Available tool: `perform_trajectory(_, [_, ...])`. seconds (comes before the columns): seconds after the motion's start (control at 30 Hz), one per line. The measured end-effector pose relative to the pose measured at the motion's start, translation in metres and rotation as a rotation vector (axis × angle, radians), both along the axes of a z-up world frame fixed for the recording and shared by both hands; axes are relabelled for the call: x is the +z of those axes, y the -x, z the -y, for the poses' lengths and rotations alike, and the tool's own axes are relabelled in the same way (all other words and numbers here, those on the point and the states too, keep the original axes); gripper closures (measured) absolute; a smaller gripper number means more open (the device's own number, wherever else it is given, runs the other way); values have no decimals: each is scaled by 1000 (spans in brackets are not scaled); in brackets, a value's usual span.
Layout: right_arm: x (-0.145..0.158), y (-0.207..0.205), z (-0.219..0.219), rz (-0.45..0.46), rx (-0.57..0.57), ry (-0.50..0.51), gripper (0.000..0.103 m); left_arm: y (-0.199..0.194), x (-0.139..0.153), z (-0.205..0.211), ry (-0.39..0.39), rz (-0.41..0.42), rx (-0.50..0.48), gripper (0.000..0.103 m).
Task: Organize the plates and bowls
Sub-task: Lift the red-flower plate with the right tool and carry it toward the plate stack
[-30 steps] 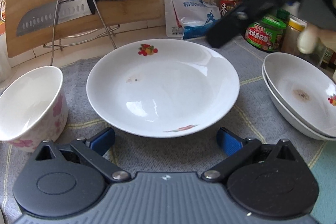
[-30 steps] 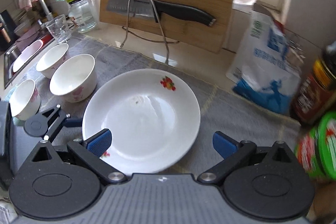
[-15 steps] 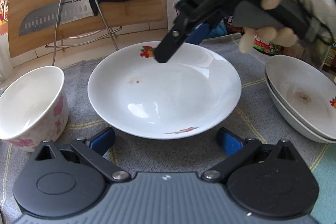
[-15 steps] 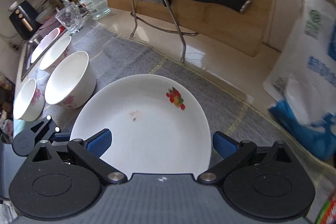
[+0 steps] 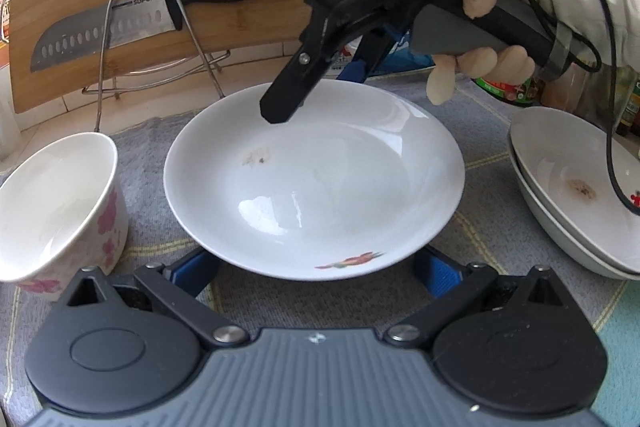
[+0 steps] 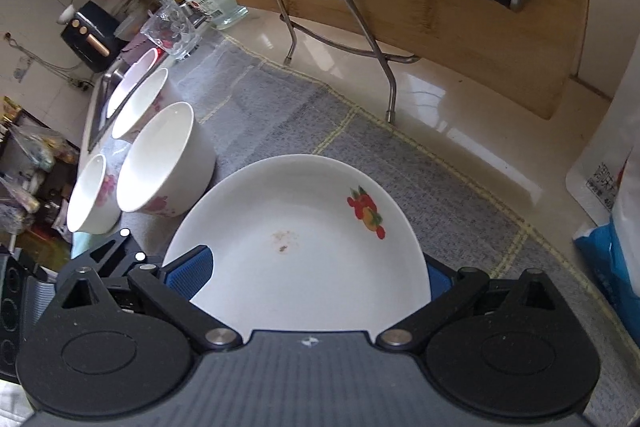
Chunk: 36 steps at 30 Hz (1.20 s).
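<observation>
In the last second I have brought my right gripper [image 5: 360,67] in from the 2 o'clock corner of the left view, where it was only a blur, down over the far rim of the plate [image 5: 316,179]. In its own camera the plate has grown and slid under the tool, so that the rim now sits between the two blue pads. The jaws stand wide apart, holding nothing, and I cannot tell whether either pad touches the china yet.

My left gripper [image 5: 316,267] has not shifted: jaws spread wide, empty, at the near rim at 6 o'clock.

The plate lies flat on the grey mat [image 5: 472,227] on the worktop, with a flowered bowl [image 5: 56,207] at 9 o'clock and the stacked plates [image 5: 568,195] at 3 o'clock. I judge the approach finished; the next step is to close on the rim and carry the plate to that stack.
</observation>
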State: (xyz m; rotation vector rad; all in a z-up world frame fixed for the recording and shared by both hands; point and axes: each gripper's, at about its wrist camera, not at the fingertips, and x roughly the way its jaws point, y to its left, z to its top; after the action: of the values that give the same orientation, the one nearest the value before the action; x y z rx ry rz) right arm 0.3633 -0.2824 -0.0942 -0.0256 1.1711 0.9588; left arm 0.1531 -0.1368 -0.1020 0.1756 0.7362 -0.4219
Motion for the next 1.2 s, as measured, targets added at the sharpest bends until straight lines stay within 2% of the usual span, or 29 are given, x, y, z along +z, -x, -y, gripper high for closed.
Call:
perform_trajectory(0.33, [1,-1,4,-51,0,-26,0,-4,1,2,-40,9,-1,0])
perform_trajectory(0.73, [6,6,1,-33,-10,-18,0,0,7,1,-52,2,-29,1])
perform_trajectory(1.2, [33,36,9,10,-50,-30,0,18,36,-4,-49,26,-83,1])
